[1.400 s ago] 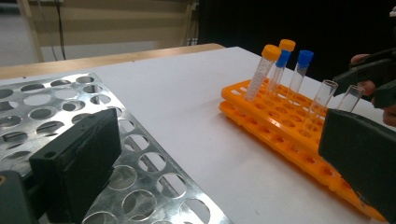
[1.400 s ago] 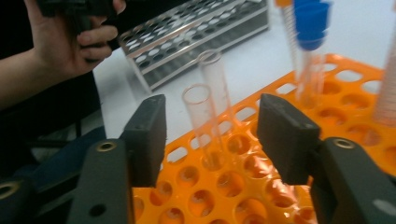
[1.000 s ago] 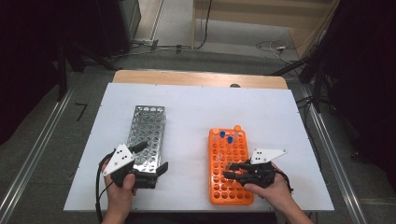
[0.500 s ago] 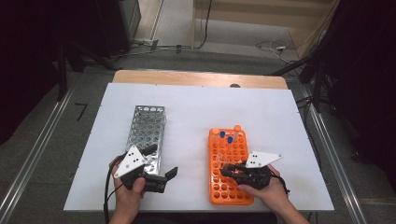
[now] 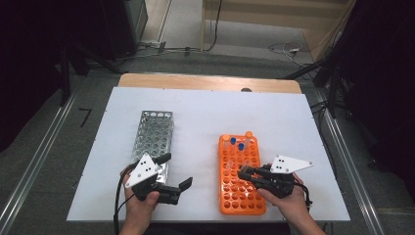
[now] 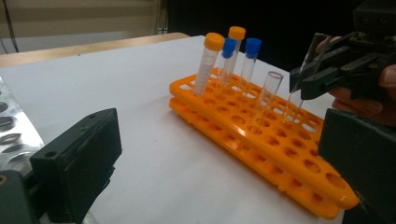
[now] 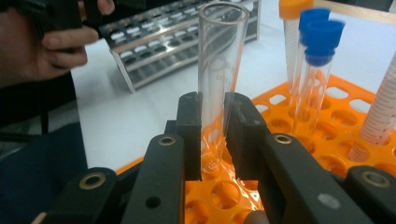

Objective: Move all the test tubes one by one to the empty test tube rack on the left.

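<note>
Jaws of my right claw point(image 7: 213, 135) are clamped on an uncapped glass test tube point(image 7: 219, 70), pinching it low on its clear wall while its open mouth stands above them. In the left claw view the tube point(image 6: 306, 70) leans a little and its bottom tip sits at a hole of the orange tube rack point(image 6: 261, 140); I cannot tell whether it has entered. Just beside it in the rack stands another open glass tube point(image 6: 269, 91), and at the far end are two blue-capped tubes point(image 6: 252, 60) and two orange-capped tubes point(image 6: 208, 63). My left claw point(image 5: 175, 174) is spread apart and holds nothing, hovering over the white worktop point(image 5: 205, 117) between the orange rack and the near end of the metal tube rack point(image 5: 152, 134), which lies well apart from the orange one.
</note>
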